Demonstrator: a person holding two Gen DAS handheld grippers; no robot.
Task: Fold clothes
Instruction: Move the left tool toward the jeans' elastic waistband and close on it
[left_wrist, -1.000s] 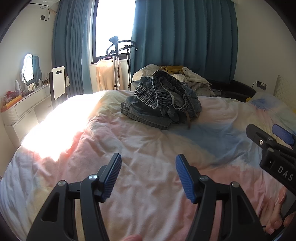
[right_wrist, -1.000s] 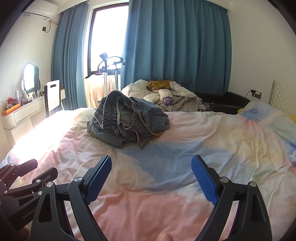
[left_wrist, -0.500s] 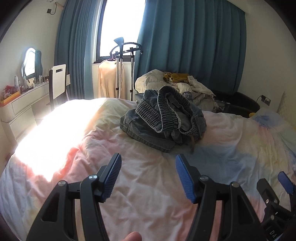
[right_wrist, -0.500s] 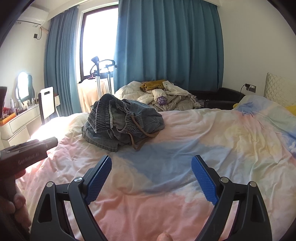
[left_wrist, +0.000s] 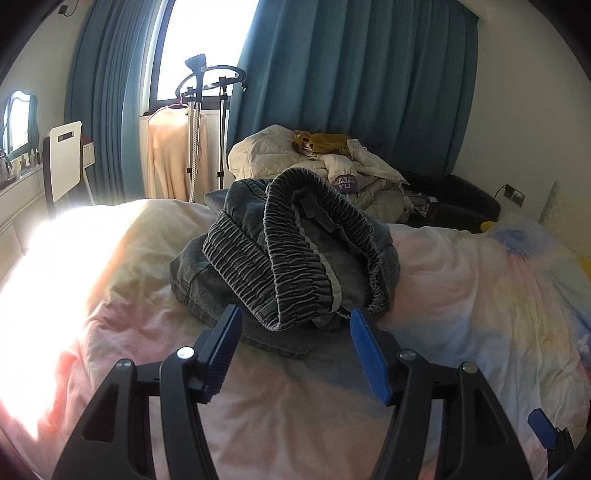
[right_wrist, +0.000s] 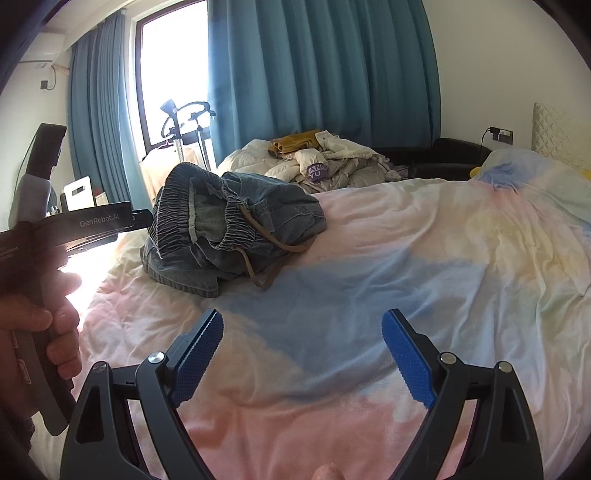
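Left gripper (left_wrist: 295, 354), jaws spread wide and empty, now stands just short of the crumpled denim trousers (left_wrist: 288, 258); a second earlier the same garment lay well ahead of it across bare bedding. The garment's near edge now appears between the two blue pads (whether it is touched cannot be told). Right gripper (right_wrist: 303, 354), jaws likewise spread with nothing between them, hangs over the blue patch of the pastel duvet (right_wrist: 406, 240), its view tipped more steeply than before; the person's hand (right_wrist: 44, 332) holding the left gripper has come into its left margin.

The trousers sit in a heap near the middle of the bed, toward its sunlit side. The ribbed elastic waistband (left_wrist: 258, 254) stands up in an open loop, pale lining visible inside, and a brown drawstring (right_wrist: 273, 254) trails onto the duvet. Beyond lie a pile of pale laundry (left_wrist: 332, 166), a garment steamer stand (left_wrist: 199, 110) and teal curtains (left_wrist: 351, 92).
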